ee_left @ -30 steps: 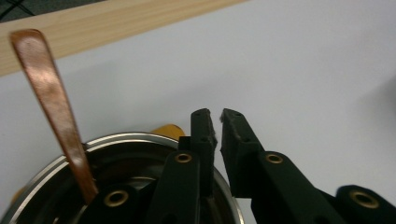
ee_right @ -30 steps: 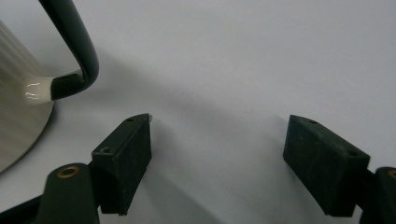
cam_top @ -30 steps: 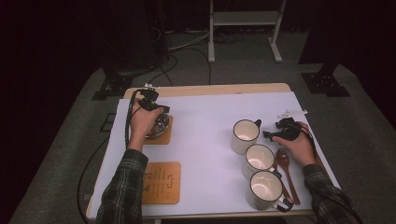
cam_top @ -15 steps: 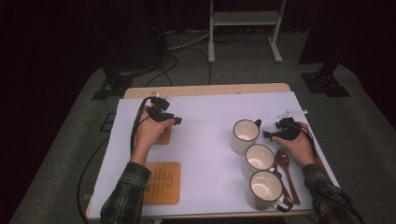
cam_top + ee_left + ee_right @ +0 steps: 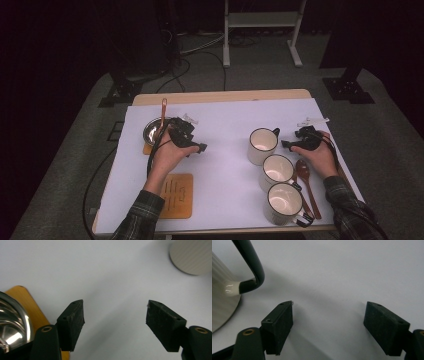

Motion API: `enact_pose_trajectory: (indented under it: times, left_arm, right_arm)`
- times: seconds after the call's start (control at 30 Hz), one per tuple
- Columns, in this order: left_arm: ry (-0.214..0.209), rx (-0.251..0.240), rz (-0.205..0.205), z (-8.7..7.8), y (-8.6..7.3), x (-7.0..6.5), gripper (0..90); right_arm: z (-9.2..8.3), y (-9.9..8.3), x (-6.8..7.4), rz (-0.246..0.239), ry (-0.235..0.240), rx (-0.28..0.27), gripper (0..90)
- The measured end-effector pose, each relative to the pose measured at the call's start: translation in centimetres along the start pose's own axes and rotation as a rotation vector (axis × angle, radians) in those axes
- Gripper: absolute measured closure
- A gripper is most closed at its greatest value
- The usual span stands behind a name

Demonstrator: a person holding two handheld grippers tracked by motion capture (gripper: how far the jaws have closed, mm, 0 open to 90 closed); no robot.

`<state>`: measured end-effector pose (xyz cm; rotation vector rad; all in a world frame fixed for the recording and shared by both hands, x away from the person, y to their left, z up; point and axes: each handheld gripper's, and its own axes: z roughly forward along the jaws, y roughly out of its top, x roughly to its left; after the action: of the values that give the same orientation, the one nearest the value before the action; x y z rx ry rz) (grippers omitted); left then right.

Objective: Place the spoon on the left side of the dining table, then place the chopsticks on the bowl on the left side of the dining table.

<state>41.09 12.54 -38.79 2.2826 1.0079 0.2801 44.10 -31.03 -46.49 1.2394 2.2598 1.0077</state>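
The left gripper (image 5: 192,145) sits low over the white table cover (image 5: 225,130), just to the right of the steel bowl (image 5: 152,131) that rests on a wooden coaster (image 5: 27,305); its jaws stand apart with nothing between them, having just been opening. A wooden spoon (image 5: 163,112) stands in the bowl, its handle leaning out over the far rim. The right gripper (image 5: 295,143) hovers just beside the handle of the farthest mug (image 5: 263,145), jaws likewise apart and empty — in the right gripper view the dark mug handle (image 5: 249,267) lies to the left of the jaws, not between them. Two more mugs (image 5: 278,170) follow in a row toward the person, with another spoon (image 5: 305,175) lying beside them, and a second coaster (image 5: 175,195) lies free near the front edge. Risks, as I judge them: the spoon in the bowl is propped, not seated, so a brush from the left hand's cable or sleeve could tip it out or slide the bowl off its coaster. On the right, closing from the present offset would miss the handle or catch it by one pad only — the mug could then swing, knock its neighbour or slip in a lift.
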Motion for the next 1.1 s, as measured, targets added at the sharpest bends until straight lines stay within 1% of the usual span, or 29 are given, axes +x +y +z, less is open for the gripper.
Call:
enact_pose_trajectory:
  times: [0.03,0.07,0.1,0.13,0.17,0.2,0.23,0.27,0.33,0.37,0.4,0.43,0.47,0.5,0.57,0.6,0.63,0.7,0.73,0.8,0.83,0.87,0.9,0.93,1.03,1.1]
  left_arm:
    - [0.0,0.0,0.0,0.0,0.0,0.0,27.4]
    - [-0.004,0.003,0.007,0.1,-0.5,-0.6,26.8]
    - [-0.004,0.003,0.007,0.1,-0.5,-0.6,26.8]
    - [-0.008,0.015,0.022,0.2,-0.8,-1.1,25.6]
    - [-0.008,0.015,0.022,0.2,-0.8,-1.1,23.8]
    - [-0.011,0.016,0.032,0.3,-1.0,-1.7,23.1]
    - [-0.011,0.016,0.032,0.3,-1.0,-1.7,22.4]
    - [-0.009,0.013,0.05,0.5,-1.3,-2.2,20.9]
    - [-0.011,0.016,0.057,0.6,-1.5,-2.5,18.3]
    - [-0.019,0.014,0.059,0.7,-1.6,-2.7,18.3]
    - [-0.042,0.021,0.056,1.0,-2.0,-3.2,16.3]
    - [-0.042,0.021,0.056,1.0,-2.0,-3.2,15.4]
    - [-0.058,0.025,0.063,1.1,-2.4,-3.6,13.6]
    - [-0.058,0.025,0.063,1.1,-2.4,-3.6,11.2]
    - [-0.064,0.034,0.077,1.2,-2.8,-4.3,11.0]
    - [-0.067,0.032,0.075,1.3,-3.2,-4.7,10.1]
    - [-0.067,0.032,0.075,1.3,-3.2,-4.7,10.0]
    - [-0.064,0.034,0.092,1.4,-3.6,-5.3,10.0]
    - [-0.064,0.035,0.094,1.4,-3.7,-5.5,9.9]
    - [-0.073,0.037,0.116,1.4,-4.2,-6.3,9.9]
    - [-0.073,0.037,0.116,1.4,-4.2,-6.3,9.9]
    - [-0.07,0.036,0.138,1.5,-4.4,-6.8,9.9]
    - [-0.07,0.036,0.138,1.5,-4.4,-6.8,9.7]
    - [-0.07,0.046,0.157,1.6,-4.8,-7.3,9.6]
    - [-0.069,0.053,0.163,1.8,-5.1,-7.6,9.7]
    - [-0.063,0.048,0.183,1.9,-5.5,-7.8,9.7]
  right_arm:
    - [0.0,0.0,0.0,0.0,0.0,0.0,21.7]
    - [0.0,0.0,0.0,0.0,0.0,0.0,21.8]
    - [0.0,0.0,0.0,0.0,0.0,0.0,21.7]
    - [0.0,0.0,0.0,0.0,0.0,-0.001,21.7]
    - [0.0,0.0,0.0,0.0,0.0,-0.001,21.7]
    - [0.0,0.0,0.0,-0.001,-0.001,-0.001,21.8]
    - [0.0,0.0,0.0,-0.001,-0.001,-0.001,21.8]
    - [0.0,0.0,0.0,-0.001,-0.001,-0.001,21.8]
    - [0.0,0.0,0.0,-0.001,-0.001,-0.001,21.8]
    - [0.0,0.0,0.0,-0.001,-0.001,-0.001,21.8]
    - [0.0,0.0,0.0,-0.001,-0.001,-0.001,21.8]
    - [0.0,0.0,0.0,-0.001,-0.001,-0.001,21.8]
    - [0.0,0.0,0.0,-0.001,-0.002,-0.002,21.8]
    - [0.0,0.0,0.0,-0.001,-0.002,-0.002,21.8]
    - [0.0,0.0,0.0,-0.002,-0.002,-0.002,21.8]
    - [0.0,0.0,0.0,-0.003,-0.002,-0.001,21.8]
    - [0.0,0.0,0.0,-0.003,-0.002,-0.001,21.8]
    - [0.0,0.0,0.0,-0.002,-0.002,-0.001,21.8]
    - [0.0,0.0,0.0,-0.001,-0.001,0.0,21.8]
    - [0.0,0.0,0.0,-0.001,-0.001,0.001,21.8]
    - [0.0,0.0,0.0,-0.001,-0.001,0.001,21.8]
    - [0.0,0.0,0.0,-0.001,0.0,0.002,21.8]
    - [0.0,0.0,0.0,-0.001,0.0,0.002,21.8]
    - [0.0,0.1,0.0,-0.004,0.001,0.001,21.8]
    - [0.0,0.1,0.0,-0.006,0.001,0.007,21.8]
    - [0.0,0.4,0.1,-0.008,-0.005,0.023,21.9]
